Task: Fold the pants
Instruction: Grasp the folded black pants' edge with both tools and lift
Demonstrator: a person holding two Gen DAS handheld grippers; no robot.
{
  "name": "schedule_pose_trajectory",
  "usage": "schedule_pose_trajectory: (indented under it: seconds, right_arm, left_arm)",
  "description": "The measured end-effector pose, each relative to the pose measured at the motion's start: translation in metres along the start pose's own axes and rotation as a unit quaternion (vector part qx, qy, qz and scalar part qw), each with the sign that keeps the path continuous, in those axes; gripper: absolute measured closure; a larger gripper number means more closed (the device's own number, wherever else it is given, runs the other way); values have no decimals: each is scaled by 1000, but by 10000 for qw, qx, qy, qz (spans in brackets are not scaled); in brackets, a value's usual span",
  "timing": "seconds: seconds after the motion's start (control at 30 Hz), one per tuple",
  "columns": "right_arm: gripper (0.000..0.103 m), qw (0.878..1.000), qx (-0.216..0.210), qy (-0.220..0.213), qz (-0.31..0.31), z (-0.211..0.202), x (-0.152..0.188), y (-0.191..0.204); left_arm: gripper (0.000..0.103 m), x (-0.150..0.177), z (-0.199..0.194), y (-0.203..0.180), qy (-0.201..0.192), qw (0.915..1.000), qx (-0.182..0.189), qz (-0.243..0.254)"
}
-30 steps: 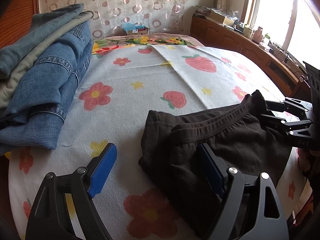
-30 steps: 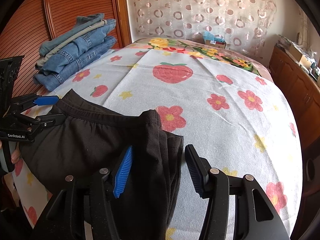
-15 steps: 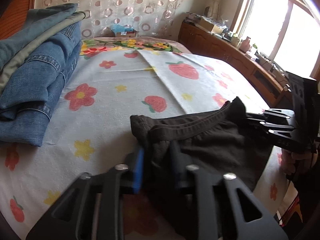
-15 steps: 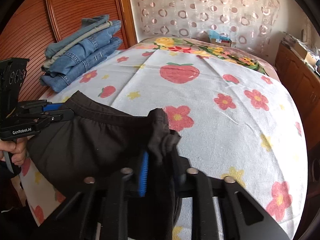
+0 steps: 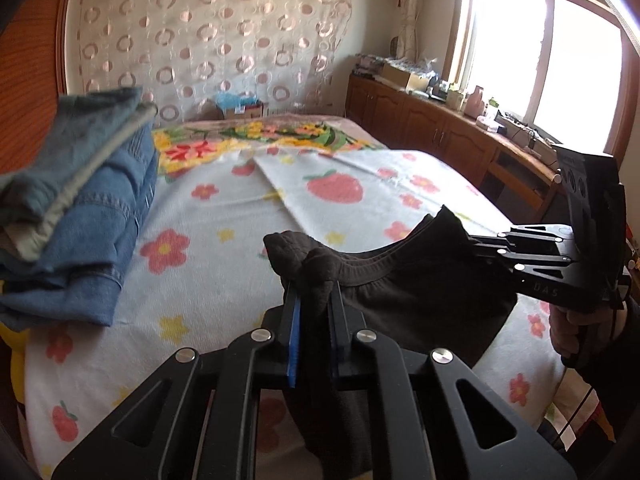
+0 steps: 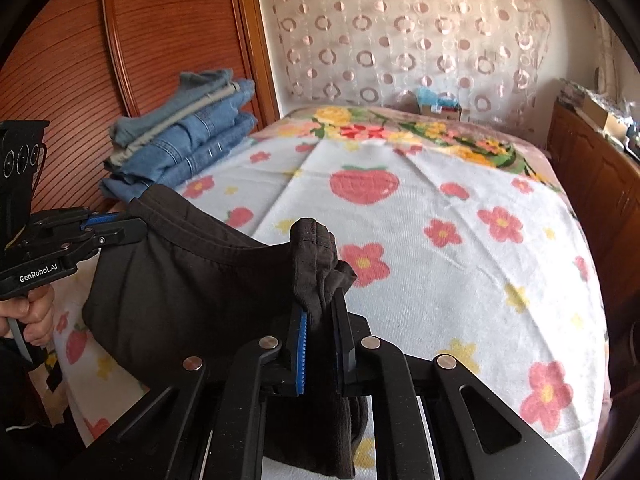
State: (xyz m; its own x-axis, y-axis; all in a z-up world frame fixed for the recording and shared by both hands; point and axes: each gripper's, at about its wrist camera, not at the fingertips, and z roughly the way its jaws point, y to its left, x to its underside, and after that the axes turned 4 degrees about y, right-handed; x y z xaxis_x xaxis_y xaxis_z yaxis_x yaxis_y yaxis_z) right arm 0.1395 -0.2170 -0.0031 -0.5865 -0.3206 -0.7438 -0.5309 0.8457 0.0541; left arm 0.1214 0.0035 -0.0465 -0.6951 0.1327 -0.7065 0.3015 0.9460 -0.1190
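Observation:
Dark brown pants hang stretched between my two grippers above the near edge of the bed; they also show in the right wrist view. My left gripper is shut on one end of the waistband, with bunched cloth sticking up between its jaws. My right gripper is shut on the other end in the same way. The right gripper also shows in the left wrist view, and the left gripper in the right wrist view. The lower part of the pants droops out of sight.
A stack of folded jeans lies on the bed's left side, also in the right wrist view, against a wooden wardrobe. The flowered bedspread stretches ahead. Wooden cabinets line the right wall under the window.
Both grippers closed on the ends of the waistband and lifted the pants off the bedspread. The waistband now hangs taut between them, higher than before.

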Motion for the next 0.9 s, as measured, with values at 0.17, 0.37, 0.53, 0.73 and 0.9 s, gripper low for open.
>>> schedule_pose_trajectory:
  seconds: [0.17,0.37,0.53,0.73,0.9]
  right_arm:
    - [93,9997,53,-225,-63,-14,-1,2]
    - [93,9987,106,-490,-100,-31,-4,5]
    - [94,9973,152,-693,-200,-47,-10,9]
    - [93,9946,207,-972,-311,-71,-19,15]
    - [93,9919,257,-1179,-395,-92,-19,20]
  left_arm:
    - [91,-8,-12,-8,-167,9998,-40,122]
    - [91,-20,-26,-13,-357,9992,-61,193]
    - [91,-31,-43,-20,-559,9979,-110,299]
    - [91,-42,-64,-25,-764,9962,-144,403]
    - [91,-53,-85,-32,-939,9940,-198,523]
